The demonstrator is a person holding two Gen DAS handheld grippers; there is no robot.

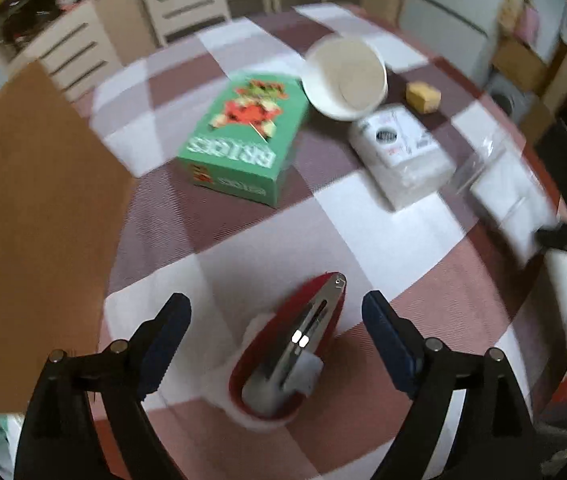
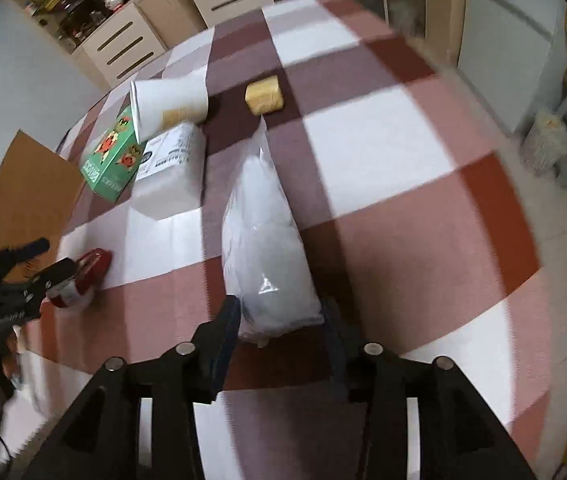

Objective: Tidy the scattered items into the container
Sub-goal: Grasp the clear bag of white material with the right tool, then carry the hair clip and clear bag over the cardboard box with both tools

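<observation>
Left gripper (image 1: 276,312) spread wide, straddling a red stapler (image 1: 283,360) without touching it, near the left edge of the checked table (image 1: 403,240). Right gripper (image 2: 281,320) clamped on the near end of a clear plastic bag (image 2: 265,240), lying lengthwise toward the far edge. Farther in: a green box (image 1: 243,140), tipped white paper cup (image 1: 345,78), white packet (image 1: 399,156), yellow block (image 1: 423,96). Brown cardboard (image 1: 39,220) off the left edge.

2 boxes (image 1: 243,142) (image 1: 401,156), 1 cup (image 1: 345,78), 1 bag (image 2: 269,248)
</observation>
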